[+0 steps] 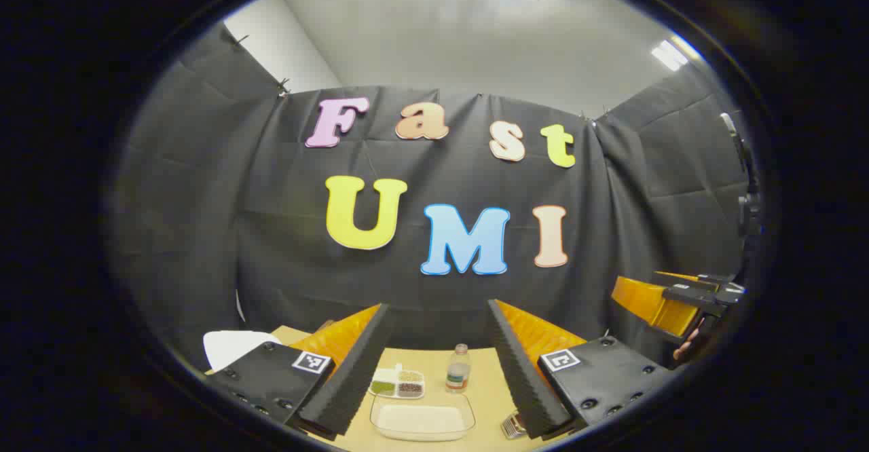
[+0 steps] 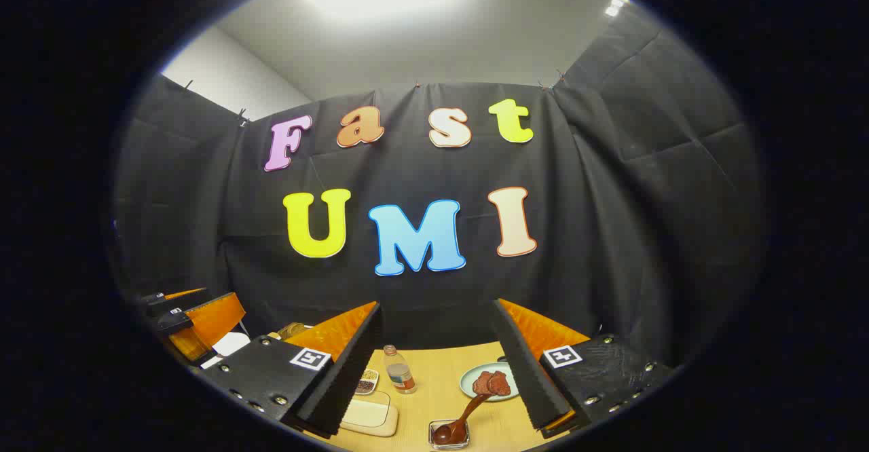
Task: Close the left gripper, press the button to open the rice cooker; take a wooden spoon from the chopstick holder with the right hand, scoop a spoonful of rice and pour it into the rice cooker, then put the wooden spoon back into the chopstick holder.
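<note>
L gripper (image 1: 438, 364): fingers spread, nothing between, held above table (image 1: 485, 387). Table's far edge meets the booth wall at 12 o'clock; bare wood between fingers. Rice tray (image 1: 422, 417) lies at 6 o'clock, below the gap, not touching either finger. Divided dish (image 1: 398, 383) just behind it at 11; bottle (image 1: 458, 369) at 1.

R gripper (image 2: 438, 364): fingers apart, gripping nothing. Spoon (image 2: 456, 421) sits at 6 o'clock in holder (image 2: 448, 435), handle leaning toward 1, clear of both fingers. Plate (image 2: 490, 382) at 2, near the right finger. Cooker: cannot tell where.
</note>
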A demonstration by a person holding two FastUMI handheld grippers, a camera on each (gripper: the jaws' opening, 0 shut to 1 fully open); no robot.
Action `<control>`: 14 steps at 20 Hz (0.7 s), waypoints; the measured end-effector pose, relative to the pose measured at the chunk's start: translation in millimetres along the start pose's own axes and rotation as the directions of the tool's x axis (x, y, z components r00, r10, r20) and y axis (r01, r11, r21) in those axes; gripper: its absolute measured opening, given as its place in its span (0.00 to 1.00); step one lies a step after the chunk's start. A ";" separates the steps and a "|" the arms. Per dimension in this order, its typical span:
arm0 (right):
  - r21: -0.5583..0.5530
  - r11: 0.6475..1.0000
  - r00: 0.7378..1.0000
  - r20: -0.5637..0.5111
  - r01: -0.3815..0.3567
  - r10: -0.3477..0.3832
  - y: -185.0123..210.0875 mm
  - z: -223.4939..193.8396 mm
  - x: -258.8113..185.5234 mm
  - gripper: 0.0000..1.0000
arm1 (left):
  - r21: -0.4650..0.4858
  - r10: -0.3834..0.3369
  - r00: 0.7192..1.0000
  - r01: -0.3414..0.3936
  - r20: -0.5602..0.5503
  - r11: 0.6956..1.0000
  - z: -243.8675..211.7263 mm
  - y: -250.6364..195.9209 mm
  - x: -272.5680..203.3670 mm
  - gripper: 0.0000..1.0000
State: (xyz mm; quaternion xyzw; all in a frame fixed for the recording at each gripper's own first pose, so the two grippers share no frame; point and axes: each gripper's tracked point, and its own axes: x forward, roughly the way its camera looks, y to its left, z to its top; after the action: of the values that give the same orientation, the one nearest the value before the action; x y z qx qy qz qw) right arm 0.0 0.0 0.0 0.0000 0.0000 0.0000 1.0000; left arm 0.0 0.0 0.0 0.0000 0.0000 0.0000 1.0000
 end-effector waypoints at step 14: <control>-0.015 1.000 1.000 -0.002 -0.004 0.004 12.7 4.8 -19.0 0.98 | 0.042 0.012 1.000 -0.013 0.029 0.999 8.3 16.1 -14.3 0.96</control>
State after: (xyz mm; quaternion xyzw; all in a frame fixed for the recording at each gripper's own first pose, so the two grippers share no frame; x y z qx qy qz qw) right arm -19.0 12.7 4.8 -0.0075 0.0010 0.0022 1.0000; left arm -14.3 16.1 8.3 0.0210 -0.0145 0.0062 0.9997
